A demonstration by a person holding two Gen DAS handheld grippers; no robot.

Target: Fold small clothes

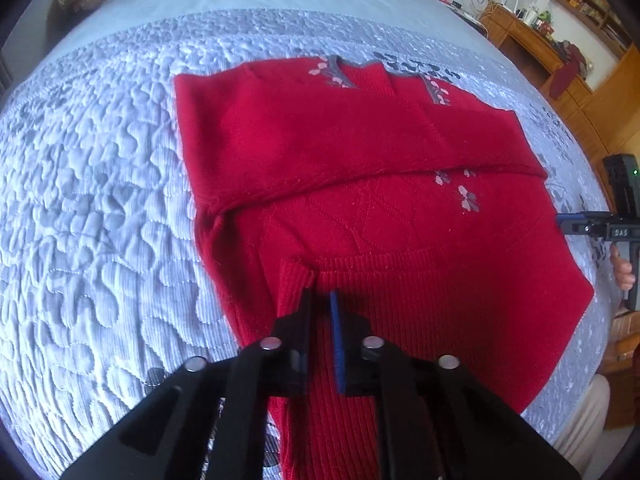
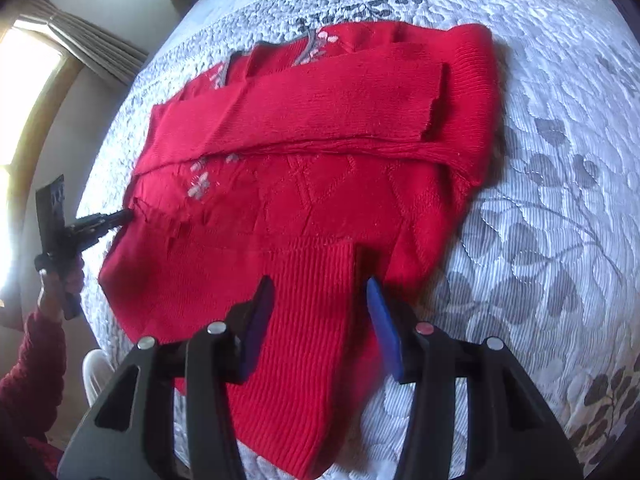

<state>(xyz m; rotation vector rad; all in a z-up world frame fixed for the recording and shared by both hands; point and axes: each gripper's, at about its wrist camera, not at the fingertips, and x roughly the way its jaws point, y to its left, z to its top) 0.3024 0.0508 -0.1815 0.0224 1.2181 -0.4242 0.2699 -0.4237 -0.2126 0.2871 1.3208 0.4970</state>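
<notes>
A small red knitted sweater (image 1: 360, 184) with grey and pink flower embroidery lies on the quilted bed; it also shows in the right wrist view (image 2: 320, 160). Both sleeves are folded across its chest. My left gripper (image 1: 320, 300) is nearly closed, its fingers pinching the ribbed hem (image 1: 380, 300) at the near left corner. In the right wrist view the left gripper (image 2: 126, 214) touches the sweater's left edge. My right gripper (image 2: 320, 292) is open over the ribbed hem (image 2: 312, 320), holding nothing. In the left wrist view the right gripper (image 1: 562, 220) sits at the sweater's right edge.
The bed has a pale blue-grey quilted cover (image 1: 100, 200) with leaf patterns (image 2: 560, 220). A wooden desk and shelves (image 1: 540, 40) stand beyond the bed on the right. A curtained window (image 2: 40, 80) is at the left.
</notes>
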